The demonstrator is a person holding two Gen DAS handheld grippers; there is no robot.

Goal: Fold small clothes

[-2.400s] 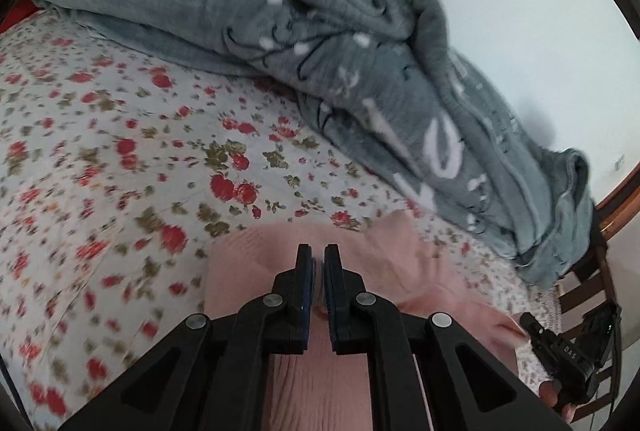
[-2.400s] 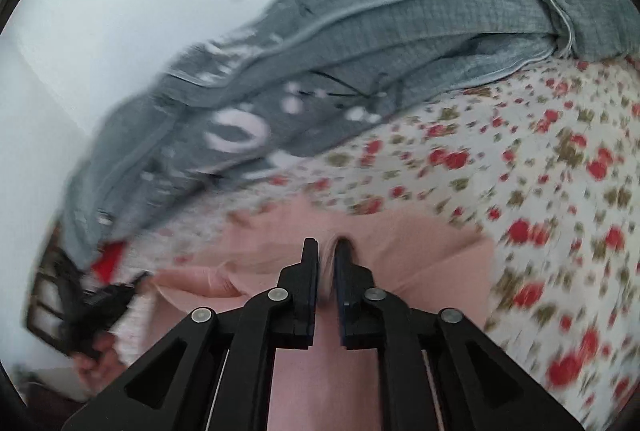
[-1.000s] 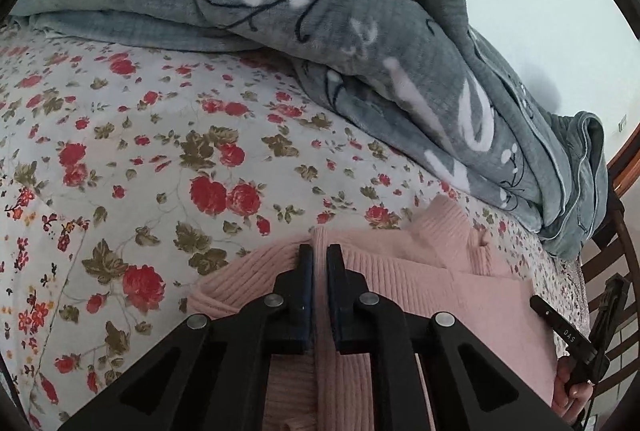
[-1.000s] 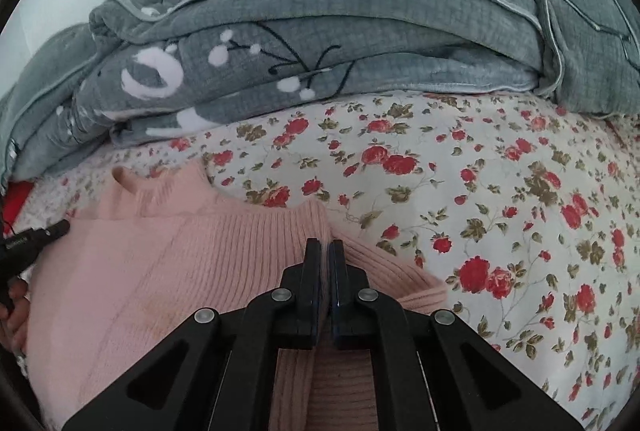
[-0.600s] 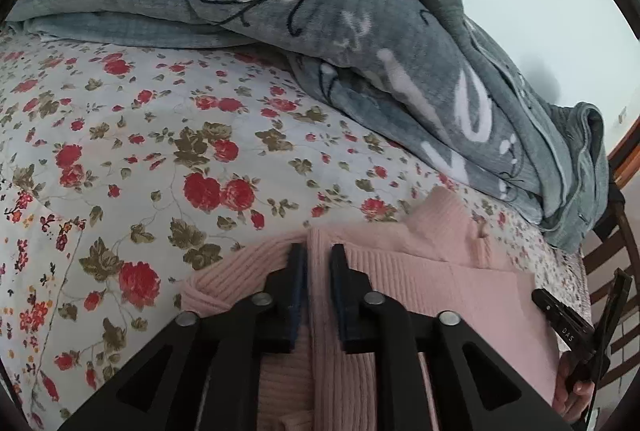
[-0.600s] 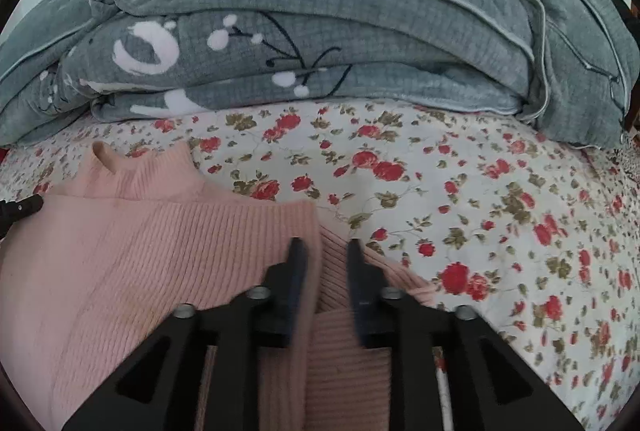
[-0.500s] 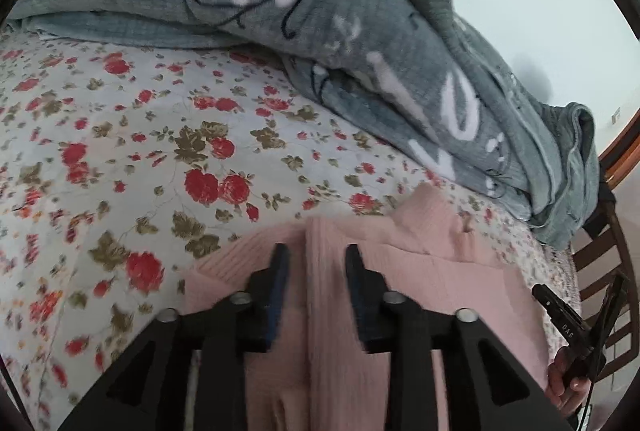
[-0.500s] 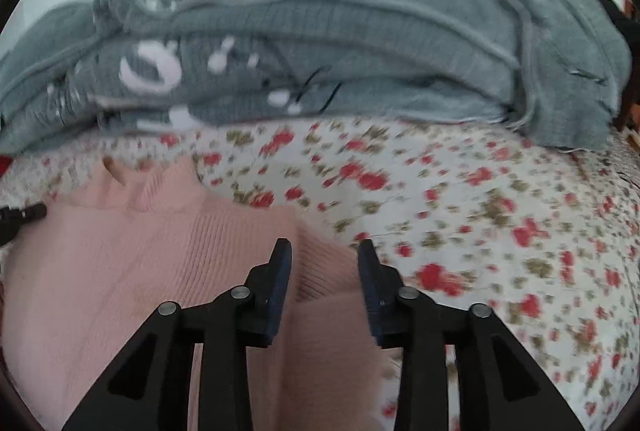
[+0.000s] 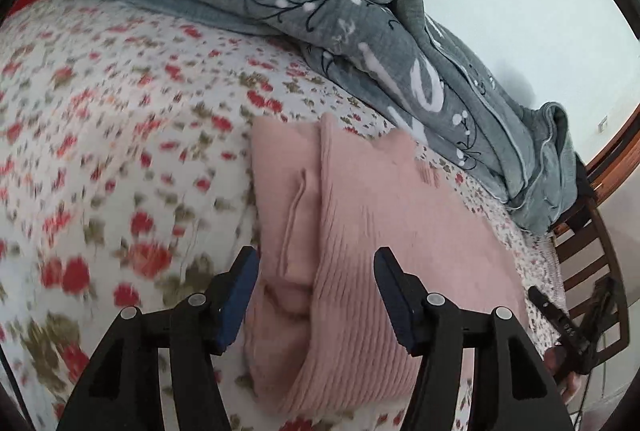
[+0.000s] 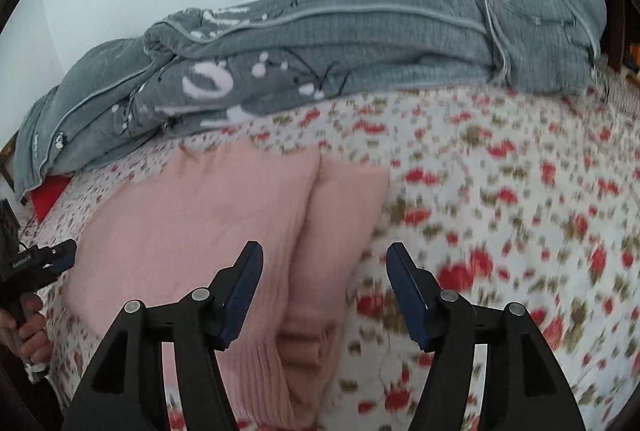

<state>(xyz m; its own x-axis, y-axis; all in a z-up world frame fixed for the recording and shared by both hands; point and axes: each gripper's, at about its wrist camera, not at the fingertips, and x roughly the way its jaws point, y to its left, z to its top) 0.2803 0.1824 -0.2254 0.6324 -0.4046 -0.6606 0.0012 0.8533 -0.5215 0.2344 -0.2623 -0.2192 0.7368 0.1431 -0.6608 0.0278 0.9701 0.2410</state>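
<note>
with both jaws opening and nothing pinched, pull your left hand-held gripper (image 9: 316, 295) and right hand-held gripper (image 10: 324, 291) clear without snagging the pink sweater (image 9: 360, 231), lying folded on the bed (image 9: 120, 151) at lower centre of frame.

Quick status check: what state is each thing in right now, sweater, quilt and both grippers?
Sweater: pink, folded, lying flat on the floral sheet, held by neither gripper.
Quilt: grey, bunched along the wall, apart from the sweater.
Left gripper: jaws opening, pads clear of the knit.
Right gripper: jaws opening, nothing gripped.
</note>
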